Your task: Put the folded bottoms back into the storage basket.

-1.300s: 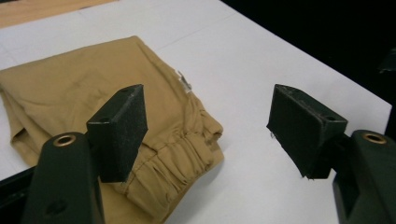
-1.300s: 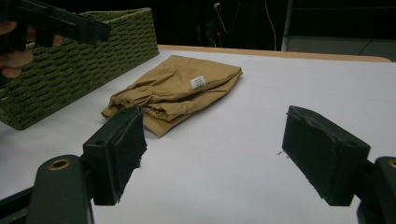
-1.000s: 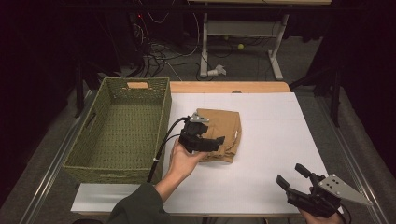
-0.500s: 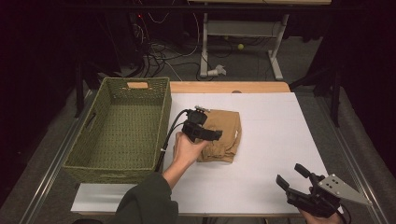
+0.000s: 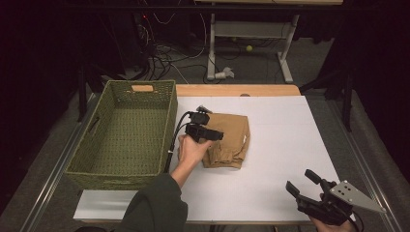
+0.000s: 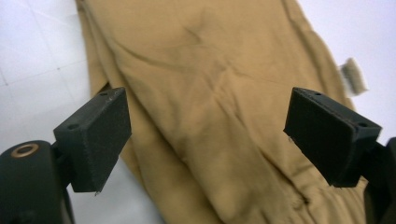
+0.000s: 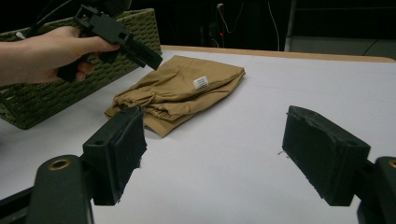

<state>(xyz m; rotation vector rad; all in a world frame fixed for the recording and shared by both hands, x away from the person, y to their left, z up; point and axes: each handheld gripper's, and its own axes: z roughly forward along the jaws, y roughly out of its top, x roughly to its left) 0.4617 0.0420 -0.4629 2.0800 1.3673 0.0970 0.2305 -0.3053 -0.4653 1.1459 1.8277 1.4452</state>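
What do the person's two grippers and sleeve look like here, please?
Both grippers are black with two blocky jaws faced in dark, rough pads. The left gripper trails a black cable from its body, and the arm behind it wears a dark green sleeve. The right gripper carries a grey three-cornered plate dotted with small holes.
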